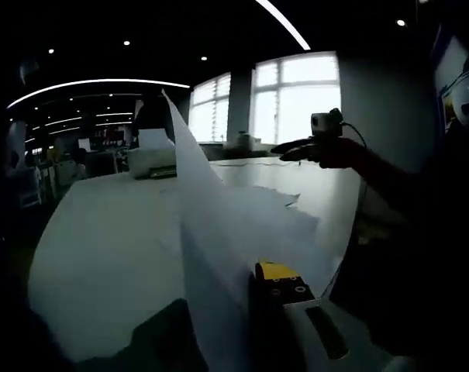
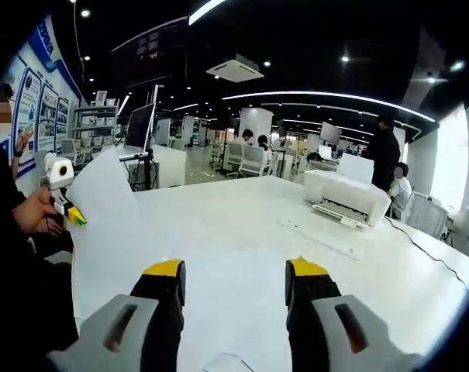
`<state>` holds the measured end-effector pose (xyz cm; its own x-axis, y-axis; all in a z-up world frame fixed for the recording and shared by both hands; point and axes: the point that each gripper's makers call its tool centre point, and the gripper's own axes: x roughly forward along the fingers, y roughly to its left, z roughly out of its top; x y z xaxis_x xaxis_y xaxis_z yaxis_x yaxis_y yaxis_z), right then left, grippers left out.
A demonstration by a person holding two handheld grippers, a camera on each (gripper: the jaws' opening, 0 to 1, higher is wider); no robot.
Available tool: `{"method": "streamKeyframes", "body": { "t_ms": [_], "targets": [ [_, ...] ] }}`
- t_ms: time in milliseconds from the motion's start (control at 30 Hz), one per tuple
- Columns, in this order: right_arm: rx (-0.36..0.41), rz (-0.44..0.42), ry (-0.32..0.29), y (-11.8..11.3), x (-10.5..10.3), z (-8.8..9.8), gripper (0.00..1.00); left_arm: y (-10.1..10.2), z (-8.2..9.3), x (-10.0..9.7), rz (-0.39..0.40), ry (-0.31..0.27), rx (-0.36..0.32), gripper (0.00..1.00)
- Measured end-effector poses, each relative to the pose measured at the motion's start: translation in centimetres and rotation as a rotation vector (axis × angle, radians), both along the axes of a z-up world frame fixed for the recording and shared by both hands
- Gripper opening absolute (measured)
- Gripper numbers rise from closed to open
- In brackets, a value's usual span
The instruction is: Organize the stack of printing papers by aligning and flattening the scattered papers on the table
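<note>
A white sheet of paper (image 1: 211,232) stands up on edge from the table, and my left gripper (image 1: 253,273) is shut on its lower edge. One yellow-tipped finger (image 1: 277,273) shows; the sheet hides the other. More loose sheets (image 1: 265,205) lie flat behind it. In the right gripper view the same raised sheet (image 2: 102,205) hangs from the left gripper (image 2: 70,209) at the far left, with a hand around it. My right gripper (image 2: 236,275) hovers open over flat papers (image 2: 234,256) with nothing between its fingers. In the left gripper view the right gripper (image 1: 296,149) floats above the table's far side.
The white table (image 2: 242,201) stretches ahead, with a white printer (image 2: 346,195) at the back right and a cable (image 2: 420,248) trailing along the right edge. A monitor (image 2: 139,128) stands at the back left. People sit at desks beyond. The printer (image 1: 150,161) also appears far off in the left gripper view.
</note>
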<state>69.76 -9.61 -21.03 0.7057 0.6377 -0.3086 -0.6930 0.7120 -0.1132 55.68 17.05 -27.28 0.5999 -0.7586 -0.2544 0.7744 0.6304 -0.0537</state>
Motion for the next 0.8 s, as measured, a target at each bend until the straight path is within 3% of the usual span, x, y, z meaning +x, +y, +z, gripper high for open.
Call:
{"method": "streamKeyframes", "body": {
  "t_ms": [800],
  "targets": [
    [-0.046, 0.004, 0.042, 1.7, 1.5, -2.4, 0.52, 0.0, 0.0, -0.1, -0.004, 0.0, 0.009, 0.1]
  ]
}}
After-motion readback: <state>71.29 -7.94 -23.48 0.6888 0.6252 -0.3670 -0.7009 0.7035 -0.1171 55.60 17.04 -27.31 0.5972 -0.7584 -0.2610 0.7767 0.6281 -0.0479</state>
